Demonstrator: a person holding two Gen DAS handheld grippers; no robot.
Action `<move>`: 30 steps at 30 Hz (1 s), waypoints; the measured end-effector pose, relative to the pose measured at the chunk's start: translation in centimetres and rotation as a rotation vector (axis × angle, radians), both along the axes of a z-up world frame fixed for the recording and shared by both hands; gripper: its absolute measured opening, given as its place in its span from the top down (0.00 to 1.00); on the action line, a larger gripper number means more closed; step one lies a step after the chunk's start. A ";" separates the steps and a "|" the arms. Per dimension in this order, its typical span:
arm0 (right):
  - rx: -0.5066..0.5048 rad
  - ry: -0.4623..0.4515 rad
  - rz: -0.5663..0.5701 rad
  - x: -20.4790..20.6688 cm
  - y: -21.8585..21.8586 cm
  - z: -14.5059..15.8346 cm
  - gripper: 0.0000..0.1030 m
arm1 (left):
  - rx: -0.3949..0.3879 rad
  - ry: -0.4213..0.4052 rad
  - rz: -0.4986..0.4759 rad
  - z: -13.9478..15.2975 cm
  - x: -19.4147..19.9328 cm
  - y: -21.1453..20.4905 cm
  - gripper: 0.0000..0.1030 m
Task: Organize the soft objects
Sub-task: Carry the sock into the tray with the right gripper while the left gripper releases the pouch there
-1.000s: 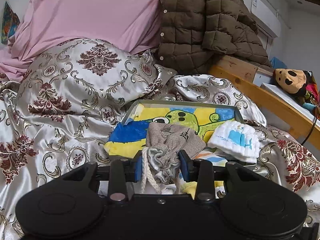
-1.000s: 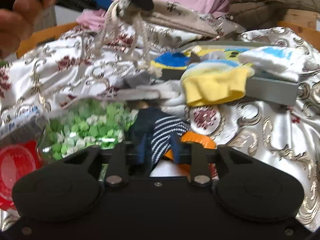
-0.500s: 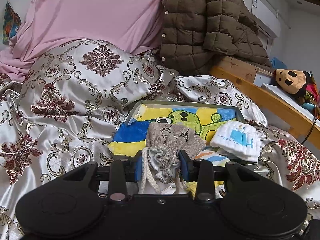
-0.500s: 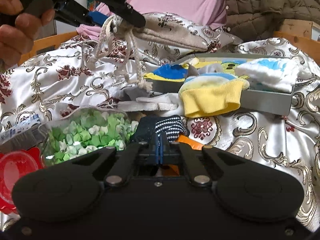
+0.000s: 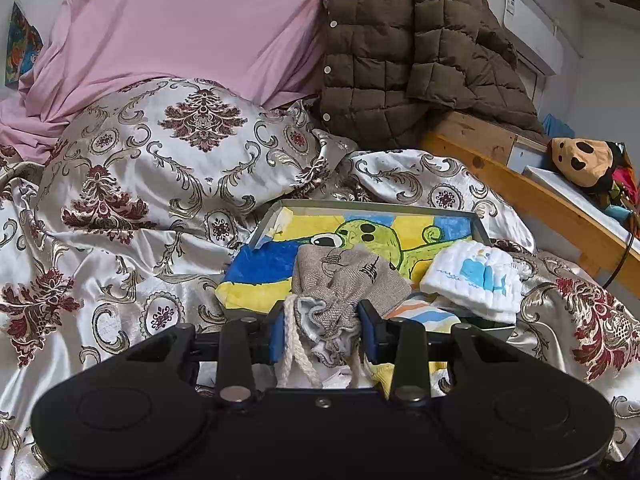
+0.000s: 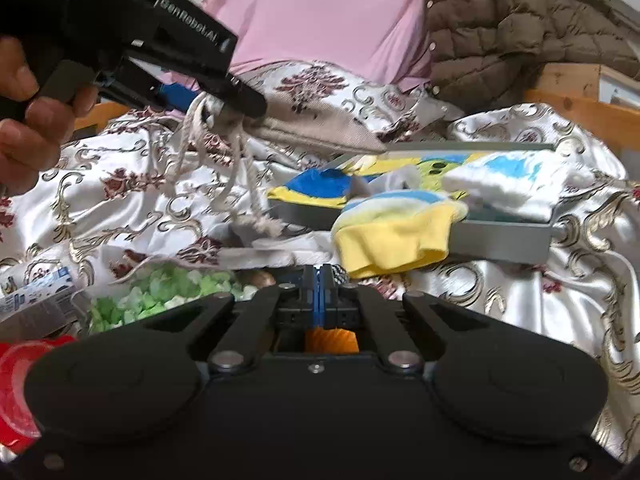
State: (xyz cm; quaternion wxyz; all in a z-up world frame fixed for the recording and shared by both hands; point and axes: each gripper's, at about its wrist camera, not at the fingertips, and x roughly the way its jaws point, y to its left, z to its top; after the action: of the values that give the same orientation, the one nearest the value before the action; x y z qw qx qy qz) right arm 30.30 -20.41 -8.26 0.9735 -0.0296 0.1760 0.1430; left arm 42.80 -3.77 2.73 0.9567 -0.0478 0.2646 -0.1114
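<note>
My left gripper (image 5: 324,330) is shut on the gathered neck of a grey drawstring pouch (image 5: 348,276) with white cords, held in the air in front of a grey tray (image 5: 482,232). The tray holds a yellow-blue cartoon cloth (image 5: 360,228) and a white folded cloth with a blue whale (image 5: 472,280). In the right wrist view the left gripper (image 6: 236,98) holds the pouch (image 6: 316,136) up at the left. My right gripper (image 6: 320,284) is shut, with a bit of dark striped fabric (image 6: 340,274) just beyond its tips. A yellow striped sock (image 6: 396,232) hangs over the tray's front wall (image 6: 500,240).
A patterned silk bedspread (image 5: 120,240) covers the bed. A bag of green bits (image 6: 160,292) and a red lid (image 6: 16,384) lie at the lower left. A brown jacket (image 5: 420,52), pink sheet (image 5: 180,20) and wooden rail (image 5: 540,200) stand behind.
My right gripper has closed from open around the striped fabric to fully shut and lifted a little. The left gripper with the pouch moved slightly nearer the tray.
</note>
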 end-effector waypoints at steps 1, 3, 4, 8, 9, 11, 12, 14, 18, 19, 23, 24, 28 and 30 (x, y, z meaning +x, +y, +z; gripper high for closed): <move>0.002 -0.010 -0.007 -0.1 -0.2 0.2 1.00 | -0.002 0.000 0.000 0.0 0.0 0.0 0.62; 0.005 -0.017 -0.012 -0.1 -0.6 0.5 1.00 | -0.001 0.001 0.000 0.0 0.0 0.1 0.62; 0.012 -0.014 -0.014 0.0 -0.8 0.5 1.00 | -0.002 0.004 -0.001 0.0 0.0 0.0 0.62; -0.002 -0.013 -0.031 0.0 -1.2 0.2 1.00 | 0.002 0.012 -0.002 -0.4 -0.1 0.0 0.62; -0.011 -0.019 -0.035 0.0 -1.2 0.2 1.00 | 0.002 0.013 -0.003 -0.5 -0.1 0.1 0.62; -0.022 -0.038 -0.041 -0.2 -1.2 0.5 1.00 | 0.000 0.012 -0.003 -0.5 0.0 0.0 0.62; -0.024 -0.045 -0.045 -0.2 -1.3 0.7 1.00 | -0.001 0.011 -0.002 -0.5 0.0 0.1 0.62; -0.028 -0.068 -0.050 -0.3 -1.6 1.3 1.00 | -0.005 0.006 -0.003 -0.5 0.1 0.1 0.62; -0.013 -0.105 -0.077 -0.4 -2.7 2.8 1.00 | -0.015 -0.007 -0.011 -0.2 0.6 -0.1 0.62; -0.008 -0.116 -0.083 -0.5 -3.0 3.2 1.00 | -0.015 -0.010 -0.013 -0.1 0.7 -0.1 0.62; 0.000 -0.153 -0.101 -0.1 -4.0 4.8 1.00 | -0.024 -0.019 -0.018 0.2 1.5 -0.4 0.62; -0.006 -0.160 -0.105 0.1 -4.0 5.2 1.00 | -0.032 -0.023 -0.018 0.2 1.7 -0.4 0.62; -0.076 -0.210 -0.092 1.6 -4.0 7.3 1.00 | -0.066 -0.039 -0.014 0.5 3.1 -0.7 0.62; -0.127 -0.233 -0.080 2.8 -3.6 8.4 1.00 | -0.076 -0.045 -0.011 0.5 4.1 -0.9 0.62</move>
State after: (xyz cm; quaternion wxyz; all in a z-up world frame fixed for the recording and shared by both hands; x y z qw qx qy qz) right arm 33.06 -23.99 0.16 0.9884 -0.1006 0.0715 0.0882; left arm 46.92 -4.65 3.25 0.9593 -0.0799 0.2388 -0.1279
